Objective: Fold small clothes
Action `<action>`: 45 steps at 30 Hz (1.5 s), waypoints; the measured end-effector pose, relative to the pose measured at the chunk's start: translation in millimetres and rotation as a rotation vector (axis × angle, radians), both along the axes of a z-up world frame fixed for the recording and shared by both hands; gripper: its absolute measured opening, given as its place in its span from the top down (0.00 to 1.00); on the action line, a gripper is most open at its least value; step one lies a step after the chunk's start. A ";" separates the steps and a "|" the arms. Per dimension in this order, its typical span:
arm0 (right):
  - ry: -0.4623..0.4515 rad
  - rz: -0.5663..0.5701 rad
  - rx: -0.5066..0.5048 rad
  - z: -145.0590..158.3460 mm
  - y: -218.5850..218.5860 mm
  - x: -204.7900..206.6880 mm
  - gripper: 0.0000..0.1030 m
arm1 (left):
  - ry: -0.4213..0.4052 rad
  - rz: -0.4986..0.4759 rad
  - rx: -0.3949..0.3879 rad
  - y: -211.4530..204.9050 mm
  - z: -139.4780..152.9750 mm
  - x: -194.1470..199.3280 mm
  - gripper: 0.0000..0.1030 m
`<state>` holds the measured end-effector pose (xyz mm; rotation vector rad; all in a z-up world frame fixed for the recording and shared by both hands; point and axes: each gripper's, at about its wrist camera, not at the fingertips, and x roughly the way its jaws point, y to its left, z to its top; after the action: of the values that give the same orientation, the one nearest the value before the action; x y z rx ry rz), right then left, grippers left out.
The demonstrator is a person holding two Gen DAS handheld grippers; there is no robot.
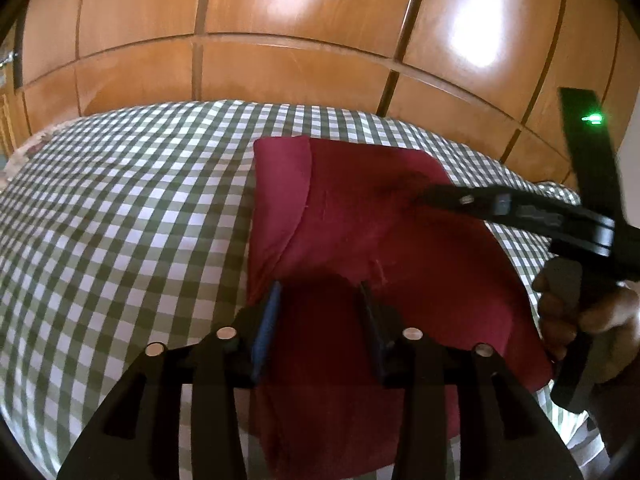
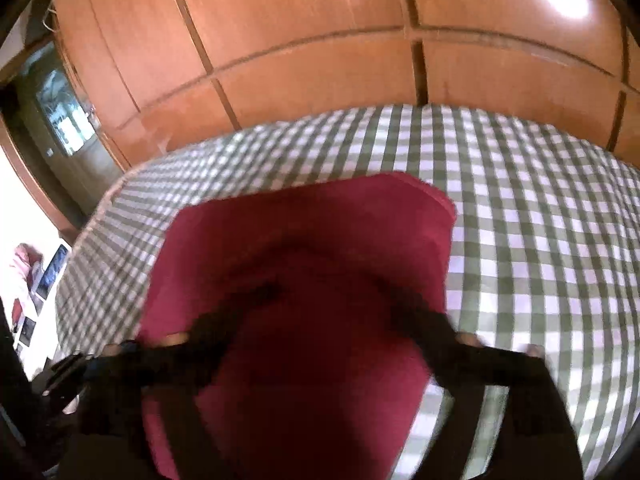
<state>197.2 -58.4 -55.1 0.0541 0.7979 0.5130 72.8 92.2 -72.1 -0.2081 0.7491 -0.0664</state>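
- Wooden wardrobe (image 1: 280, 72) behind a checked bed (image 1: 120, 220); red cloth (image 1: 360, 208) lies part-folded on it.
- Left gripper (image 1: 320, 300) half-open, right gripper (image 2: 332, 304) wide, both over cloth, gripping nothing.
- Mid-fold, I judge; next I pinch an edge.

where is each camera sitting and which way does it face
Left wrist: on the left gripper, looking down along its fingers at the red cloth on the checked bedcover; the right gripper and a hand show at right.
Right wrist: on the right gripper, blurred, jaws wide apart over the red cloth.
Shared: cloth, bedcover, wooden wardrobe behind.
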 end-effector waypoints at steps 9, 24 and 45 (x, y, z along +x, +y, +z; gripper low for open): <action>0.128 -0.034 0.141 -13.5 -49.1 -7.9 0.05 | -0.013 -0.001 -0.014 -1.5 6.2 -11.0 0.44; 0.320 0.134 0.273 -51.8 -32.6 13.3 0.11 | 0.070 0.004 -0.213 36.7 -26.1 -12.6 0.40; -0.029 -0.224 0.223 47.5 -225.7 -90.9 0.55 | 0.028 -0.549 -0.317 -131.3 33.8 40.9 0.73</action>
<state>106.3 -284.1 -7.7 0.3376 0.6935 0.3874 113.7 -39.1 -38.3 -0.3003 0.8048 -0.7081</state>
